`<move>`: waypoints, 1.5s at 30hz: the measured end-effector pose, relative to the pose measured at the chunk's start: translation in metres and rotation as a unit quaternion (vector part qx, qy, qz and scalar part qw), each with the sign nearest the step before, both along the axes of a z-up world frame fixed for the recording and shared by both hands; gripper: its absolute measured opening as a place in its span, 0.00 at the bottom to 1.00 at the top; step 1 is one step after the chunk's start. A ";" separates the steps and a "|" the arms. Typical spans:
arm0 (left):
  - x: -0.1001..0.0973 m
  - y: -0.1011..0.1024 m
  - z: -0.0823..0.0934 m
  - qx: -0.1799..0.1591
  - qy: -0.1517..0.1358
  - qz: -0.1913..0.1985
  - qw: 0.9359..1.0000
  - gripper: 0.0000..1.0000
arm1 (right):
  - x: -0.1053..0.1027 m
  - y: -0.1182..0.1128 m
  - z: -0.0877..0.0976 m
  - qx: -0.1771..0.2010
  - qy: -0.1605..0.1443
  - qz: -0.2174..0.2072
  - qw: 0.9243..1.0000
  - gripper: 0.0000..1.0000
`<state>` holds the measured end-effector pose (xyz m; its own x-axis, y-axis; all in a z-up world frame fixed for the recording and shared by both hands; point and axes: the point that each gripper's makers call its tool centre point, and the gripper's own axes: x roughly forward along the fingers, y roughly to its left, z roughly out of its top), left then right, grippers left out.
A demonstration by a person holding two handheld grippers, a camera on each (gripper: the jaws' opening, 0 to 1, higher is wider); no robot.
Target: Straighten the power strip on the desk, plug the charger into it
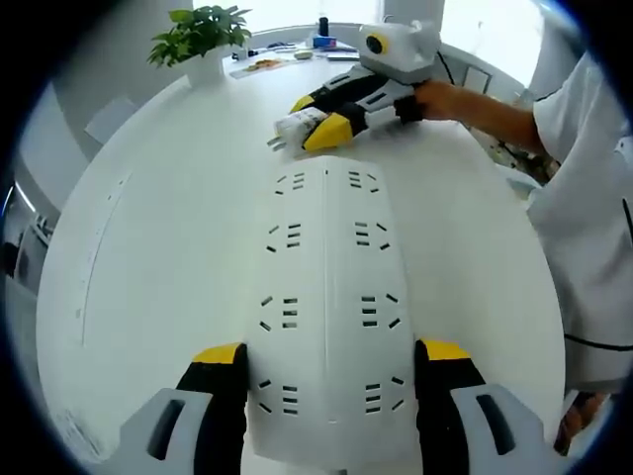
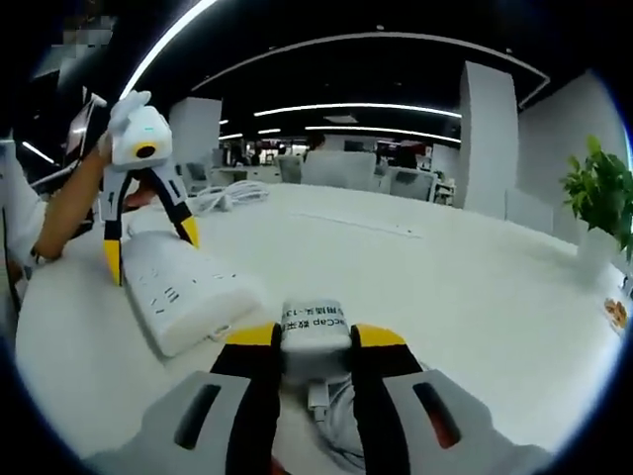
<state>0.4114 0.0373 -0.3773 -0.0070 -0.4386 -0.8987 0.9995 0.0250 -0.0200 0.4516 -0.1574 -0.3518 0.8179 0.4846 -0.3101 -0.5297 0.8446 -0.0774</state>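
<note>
Holding both task items on the white desk [image 1: 148, 247]: power strip in my left tongs, charger in my right.

Left gripper view: my left gripper [image 1: 331, 371] has its yellow-tipped jaws set wide, one on each long side of the white power strip [image 1: 326, 297], which lies flat on the desk and runs away from the camera; I cannot tell whether the jaws press it. At the strip's far end I see my right gripper [image 1: 326, 124] gripping the white charger [image 1: 297, 124], a person's hand [image 1: 450, 99] behind it, a potted plant [image 1: 203, 40] beyond. Right gripper view: right gripper [image 2: 316, 341] is clamped narrow on the labelled charger [image 2: 316, 332], its cable [image 2: 336, 426] trailing beneath. Power strip [image 2: 188, 292] lies just left of it, left gripper [image 2: 148, 237] astride its far end.
</note>
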 end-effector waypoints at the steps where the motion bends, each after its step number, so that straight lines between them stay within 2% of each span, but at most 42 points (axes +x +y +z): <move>1: 0.000 0.000 0.000 0.000 0.000 0.000 1.000 0.69 | 0.001 0.000 0.000 0.004 0.005 -0.001 1.000 0.27; 5: 0.001 0.000 0.000 -0.001 0.000 -0.001 1.000 0.69 | -0.004 0.000 0.010 0.008 0.039 -0.009 0.999 0.26; 8: 0.001 0.000 0.000 -0.002 0.000 -0.003 1.000 0.70 | -0.019 0.007 0.040 0.017 0.055 -0.004 0.998 0.26; 10: 0.001 -0.001 0.000 -0.003 0.000 -0.004 1.000 0.70 | -0.029 0.013 0.060 0.006 0.063 -0.003 0.998 0.26; 12: 0.001 -0.001 0.000 -0.003 0.000 -0.005 1.000 0.70 | -0.040 0.018 0.070 -0.009 0.092 -0.005 0.996 0.26; 14: 0.001 -0.001 0.000 -0.003 0.000 -0.005 1.000 0.70 | -0.054 0.032 0.078 -0.004 0.125 0.005 0.992 0.26; 17: 0.001 -0.001 0.000 -0.003 0.000 -0.005 1.000 0.70 | -0.066 0.049 0.071 0.024 0.190 -0.005 0.981 0.26; 21: 0.000 -0.002 0.001 -0.004 0.000 -0.005 1.000 0.70 | -0.072 0.066 0.040 0.007 0.248 -0.010 0.969 0.26; 23: 0.000 -0.002 0.001 -0.004 0.000 -0.005 1.000 0.69 | -0.070 0.067 0.028 0.010 0.273 -0.029 0.962 0.26; 24: -0.001 -0.002 0.001 -0.004 0.000 -0.005 1.000 0.69 | -0.067 0.069 0.026 0.008 0.269 -0.026 0.963 0.26; 27: -0.001 -0.002 0.001 -0.004 -0.001 -0.006 1.000 0.69 | -0.066 0.069 0.027 0.014 0.281 -0.039 0.959 0.26; 31: -0.001 -0.002 0.001 -0.003 -0.001 -0.006 1.000 0.69 | -0.068 0.069 0.023 0.010 0.308 -0.055 0.950 0.26; 33: -0.001 -0.002 0.001 -0.003 -0.001 -0.007 1.000 0.69 | -0.068 0.071 0.025 -0.005 0.311 -0.065 0.948 0.26; 35: -0.001 -0.002 0.002 -0.003 -0.001 -0.007 1.000 0.69 | -0.068 0.071 0.024 -0.018 0.326 -0.079 0.942 0.26; 39: 0.000 -0.001 0.002 -0.003 -0.001 -0.006 1.000 0.69 | -0.064 0.073 0.026 -0.043 0.331 -0.101 0.937 0.26; 43: 0.000 -0.001 0.002 -0.006 -0.001 -0.008 1.000 0.69 | -0.063 0.074 0.023 -0.065 0.354 -0.121 0.925 0.26; 44: 0.000 -0.001 0.002 -0.007 -0.001 -0.008 1.000 0.69 | -0.064 0.074 0.023 -0.082 0.365 -0.126 0.919 0.26; 45: 0.001 -0.001 0.002 -0.007 -0.001 -0.008 1.000 0.69 | -0.061 0.075 0.024 -0.091 0.367 -0.128 0.917 0.26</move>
